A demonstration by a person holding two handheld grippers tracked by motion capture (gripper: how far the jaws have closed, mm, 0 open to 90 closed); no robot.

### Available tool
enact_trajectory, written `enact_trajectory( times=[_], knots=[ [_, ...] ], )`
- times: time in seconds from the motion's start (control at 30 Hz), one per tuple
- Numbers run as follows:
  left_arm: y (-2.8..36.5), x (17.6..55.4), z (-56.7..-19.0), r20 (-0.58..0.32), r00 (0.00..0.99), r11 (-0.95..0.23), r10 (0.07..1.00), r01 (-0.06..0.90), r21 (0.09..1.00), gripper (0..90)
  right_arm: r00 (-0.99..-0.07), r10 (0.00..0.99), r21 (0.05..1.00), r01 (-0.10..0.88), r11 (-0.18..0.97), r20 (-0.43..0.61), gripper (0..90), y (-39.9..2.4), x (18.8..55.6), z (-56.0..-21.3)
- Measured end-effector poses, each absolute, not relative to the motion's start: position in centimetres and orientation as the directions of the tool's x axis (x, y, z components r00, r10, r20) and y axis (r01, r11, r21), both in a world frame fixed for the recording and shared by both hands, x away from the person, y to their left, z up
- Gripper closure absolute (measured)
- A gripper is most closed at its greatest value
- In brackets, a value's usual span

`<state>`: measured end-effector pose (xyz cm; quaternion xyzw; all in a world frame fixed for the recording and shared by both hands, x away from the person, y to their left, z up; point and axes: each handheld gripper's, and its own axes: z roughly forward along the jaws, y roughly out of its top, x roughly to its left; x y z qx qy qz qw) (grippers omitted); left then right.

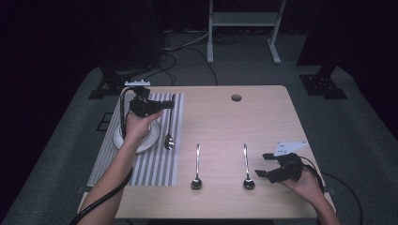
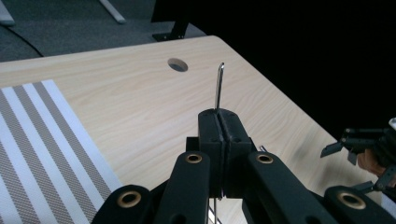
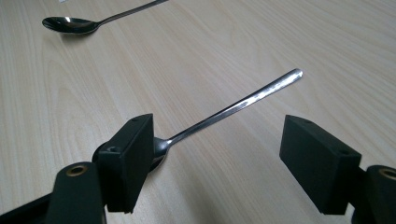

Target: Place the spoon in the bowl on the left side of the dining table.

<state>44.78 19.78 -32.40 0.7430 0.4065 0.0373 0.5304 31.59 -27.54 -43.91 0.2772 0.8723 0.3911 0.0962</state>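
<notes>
While the left gripper [image 1: 162, 104] pinches a spoon [image 1: 169, 123] hanging bowl-down over the mat [image 1: 141, 161], its handle [image 2: 218, 87] poking thinly past the pads may slip, and the right gripper [image 3: 217, 161] gapes around another spoon [image 3: 233, 106].

— What lies beyond the pale wooden surface [image 1: 263, 117]?
— Grey carpet floor [image 1: 366, 140], black cables [image 1: 187, 51], and a white metal frame [image 1: 244, 28] at the back.
— And the light?
— Dim; the surroundings are nearly black.
</notes>
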Motion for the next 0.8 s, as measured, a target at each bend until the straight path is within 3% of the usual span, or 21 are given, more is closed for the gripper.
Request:
enact_trajectory(
  times=[0.8],
  knots=[
    [25.3, 45.9, -31.6, -0.394, 0.575, 0.004, 0.717, 0.561, 0.828, 89.4, -0.828, 0.558, 0.744, 0.408, 0.528, 0.058, 25.1, -27.5, 31.8, -43.8]
  ],
)
